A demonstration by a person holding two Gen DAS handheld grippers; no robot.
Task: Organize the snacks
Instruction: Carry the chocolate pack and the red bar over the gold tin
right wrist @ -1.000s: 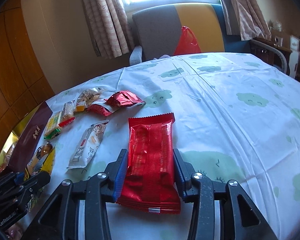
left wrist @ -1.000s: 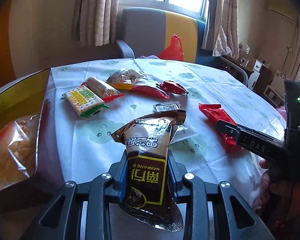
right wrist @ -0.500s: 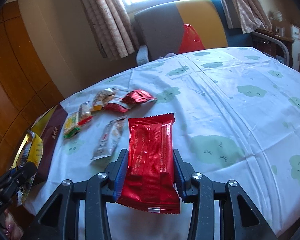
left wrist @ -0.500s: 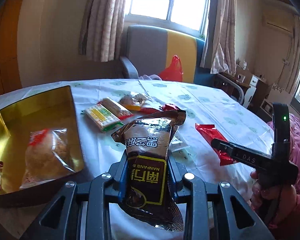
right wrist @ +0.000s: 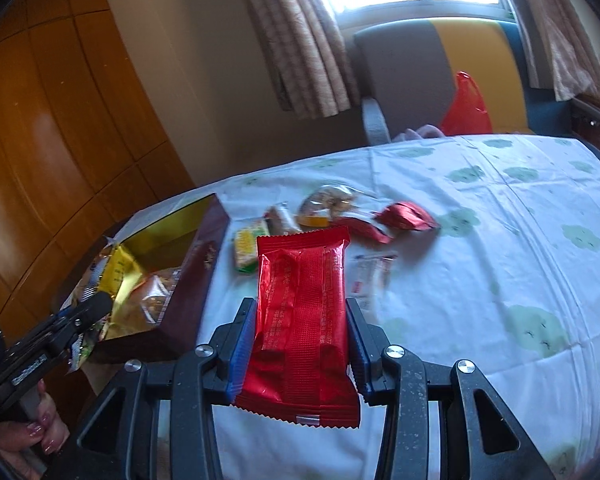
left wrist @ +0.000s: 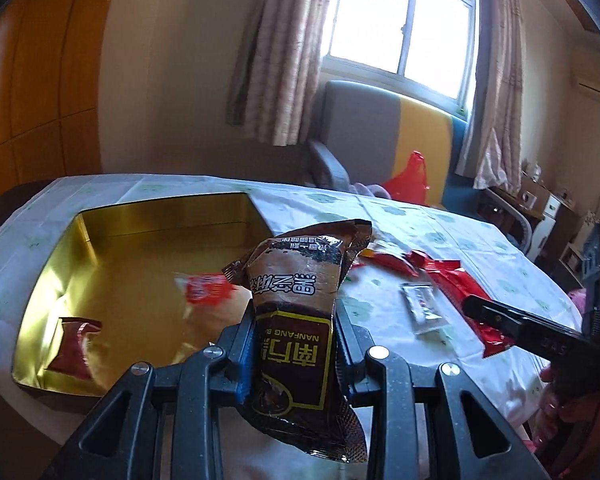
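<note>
Worktop (right wrist: 500, 248): round, under a white cloth with green cloud prints; carries everything below.

Gold-lined box (left wrist: 148, 264): open, at the worktop's left edge, maroon outer wall seen from the right wrist. Rigid walls, wide mouth. Already contains a clear-wrapped pastry and a small red packet (left wrist: 74, 344). Judged the collecting place for the snacks.

Brown packet (left wrist: 300, 300): clamped at its lower half between the pads of the left hand-held gripper (left wrist: 296, 344), upper end standing up, held just at the near rim of the box. Film crinkled and glossy; judged light, soft and slippery, contents probably crushable. Best held across the flat middle, as now, not by the crimped end seal.

Red packet (right wrist: 304, 308): gripped across its width by the right hand-held gripper (right wrist: 300, 344), carried above the worktop, just to the right of the box. Flat, sealed foil, serrated ends; judged light, slightly stiff, liable to buckle under hard squeeze.

Loose snacks on the worktop, well apart from both grippers: green-and-yellow cracker pack (right wrist: 246, 254), clear bag with orange base (right wrist: 328, 204), crumpled red foil pack (right wrist: 406, 216), small silver sachet (left wrist: 422, 306). All judged light; sachet lies thin and flat, hardest to lift, edge pick advisable.

Both jaws set narrow, each closed on its packet.
</note>
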